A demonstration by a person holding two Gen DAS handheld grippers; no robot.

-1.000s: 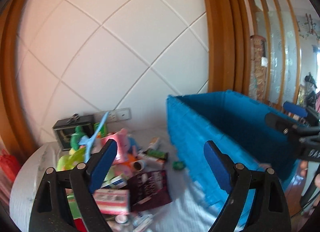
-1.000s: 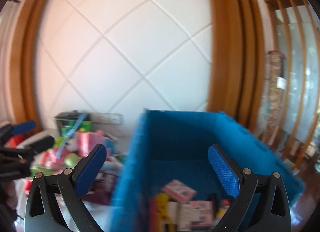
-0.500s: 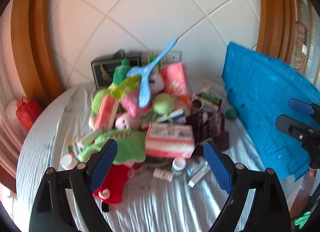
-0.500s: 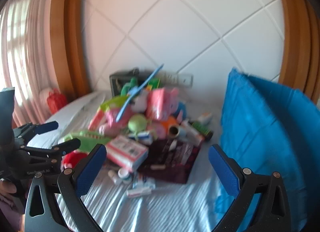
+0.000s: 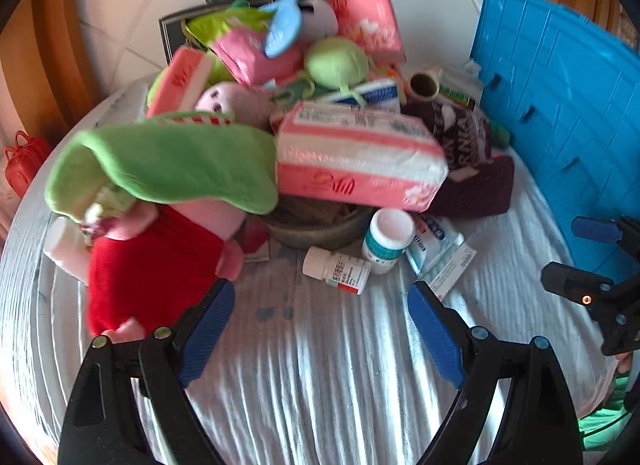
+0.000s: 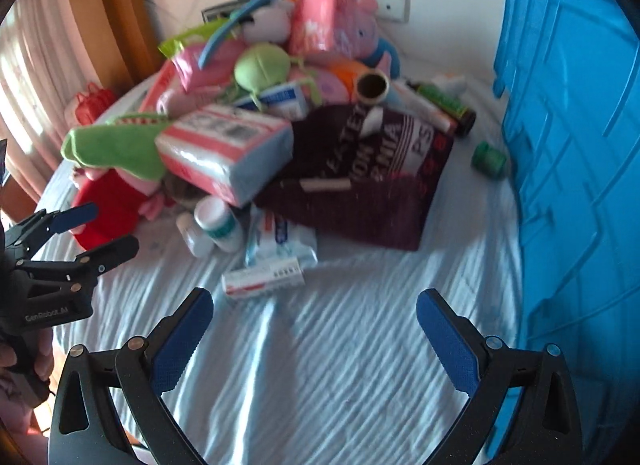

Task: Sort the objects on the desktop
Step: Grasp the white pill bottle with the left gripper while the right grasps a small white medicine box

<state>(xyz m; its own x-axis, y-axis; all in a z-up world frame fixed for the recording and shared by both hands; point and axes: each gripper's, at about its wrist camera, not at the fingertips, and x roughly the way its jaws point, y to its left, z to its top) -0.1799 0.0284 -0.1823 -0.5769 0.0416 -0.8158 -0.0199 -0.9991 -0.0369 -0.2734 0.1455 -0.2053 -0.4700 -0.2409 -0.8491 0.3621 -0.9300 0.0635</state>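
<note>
With both the left gripper (image 5: 320,319) and right gripper (image 6: 314,323) spread wide and empty above the cloth, approach the loose white bottle (image 5: 336,269) at the pile's near edge, avoiding the blue crate (image 6: 576,153) alongside.

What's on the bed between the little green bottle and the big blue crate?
Nothing. In the right wrist view, only bare white rumpled sheet lies between the small green bottle and the blue plastic crate.
</note>
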